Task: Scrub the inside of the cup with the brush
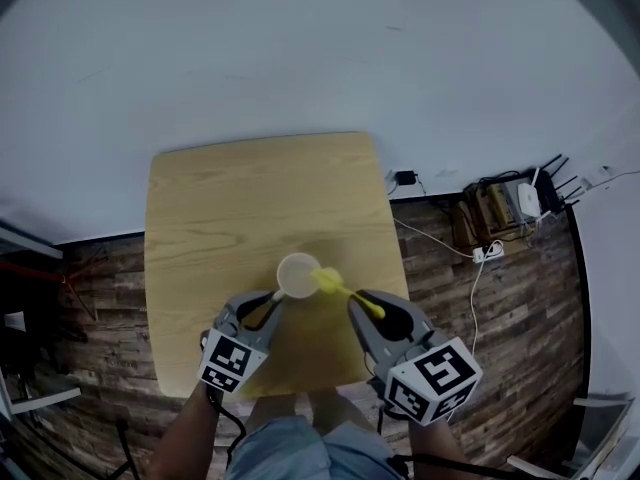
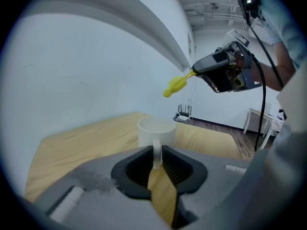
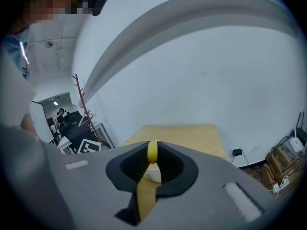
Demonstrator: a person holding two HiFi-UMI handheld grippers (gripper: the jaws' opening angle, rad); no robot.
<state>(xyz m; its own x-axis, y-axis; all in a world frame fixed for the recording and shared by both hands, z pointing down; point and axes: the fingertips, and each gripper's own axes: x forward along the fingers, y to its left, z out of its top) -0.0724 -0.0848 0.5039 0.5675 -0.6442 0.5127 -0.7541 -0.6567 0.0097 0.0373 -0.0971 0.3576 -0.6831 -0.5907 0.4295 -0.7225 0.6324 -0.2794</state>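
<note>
- The table (image 1: 250, 198) is a pale wooden square. My head view shows it whole, apart from the near edge, which the two claws cover at 6 o'clock.
- My left claw (image 1: 268, 306) is at 7 o'clock in the head view. In its own view (image 2: 157, 158) the jaws are clamped on the cup's handle, with only a narrow gap between the pads.
- My right claw (image 1: 370, 308) is at 5 o'clock in the head view. In its own view (image 3: 152, 155) the jaws are closed tight on the brush's yellow handle.
- The cup (image 1: 298, 275) is white and stands upright on the table, toward 6 o'clock from the table's centre.
  - It sits straight ahead of the left claw's tips (image 2: 156, 128).
  - From that low angle I cannot see inside it.
  - In the right gripper view the jaws hide most of the cup (image 3: 154, 173); only a sliver shows below the brush.
- The brush (image 1: 340, 290) is yellow and runs out from the right claw toward 10 o'clock.
  - In the head view its head overlaps the cup's rim at 4 o'clock.
  - The left gripper view shows the head (image 2: 175, 85) in the air, toward 1 o'clock above the cup and clear of the rim.
  - In the right gripper view I see only the handle end-on (image 3: 152, 151); the bristle end is hidden behind it.
</note>
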